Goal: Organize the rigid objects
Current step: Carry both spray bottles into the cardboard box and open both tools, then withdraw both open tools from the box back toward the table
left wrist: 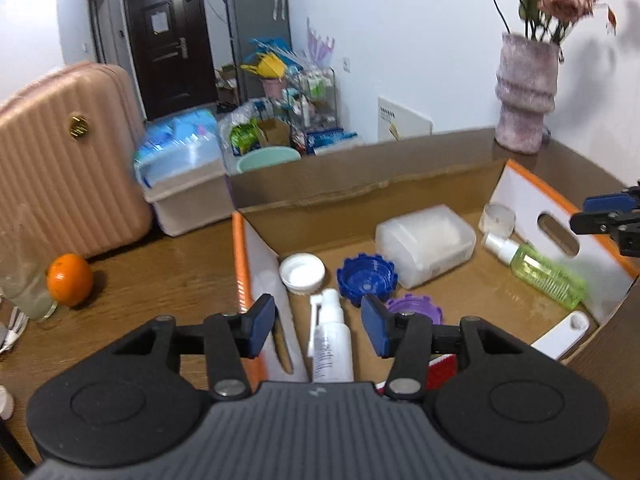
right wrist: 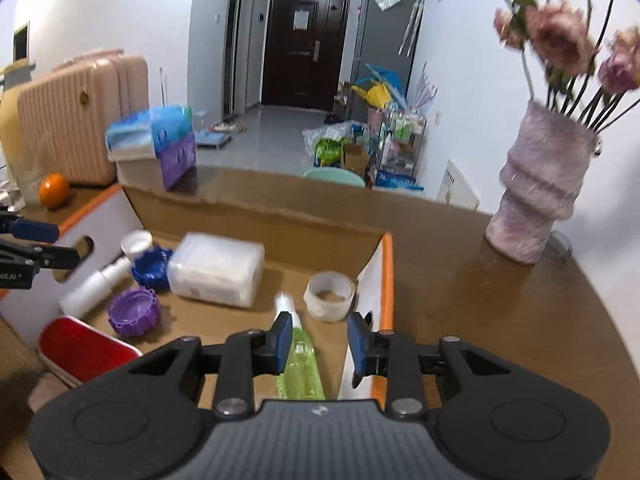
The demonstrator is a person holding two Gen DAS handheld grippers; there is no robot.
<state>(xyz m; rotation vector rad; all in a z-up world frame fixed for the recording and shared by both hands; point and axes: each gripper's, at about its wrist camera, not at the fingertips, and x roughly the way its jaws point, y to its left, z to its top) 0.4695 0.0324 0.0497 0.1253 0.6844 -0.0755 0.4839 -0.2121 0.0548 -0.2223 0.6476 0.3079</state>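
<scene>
On the brown bench [left wrist: 160, 264], an orange [left wrist: 70, 279] sits at the far left beside a clear glass [left wrist: 24, 280], in front of a pink suitcase [left wrist: 68, 156]. To their right stands an open cardboard box [left wrist: 360, 188] that holds the task's things. Along its left side lie a white lid [left wrist: 302, 273] and a white spray bottle [left wrist: 330, 344], then a blue cap [left wrist: 367, 278] and a purple cap [left wrist: 416, 308] just beside it. The left tool [left wrist: 318, 330] hangs over this corner with its jaws partly apart, empty, the white spray bottle lying below the gap. A frosted plastic case [left wrist: 426, 244] rests in the middle of the box. Further right lie a roll of tape [right wrist: 330, 296] and a green spray bottle [right wrist: 300, 364]. The right tool [right wrist: 320, 342] hovers above the green spray bottle, jaws narrowly apart and holding nothing; the bottle lies beneath them, near the box's right wall. On the bench at the far right stands a pink vase [right wrist: 536, 196] with flowers.
</scene>
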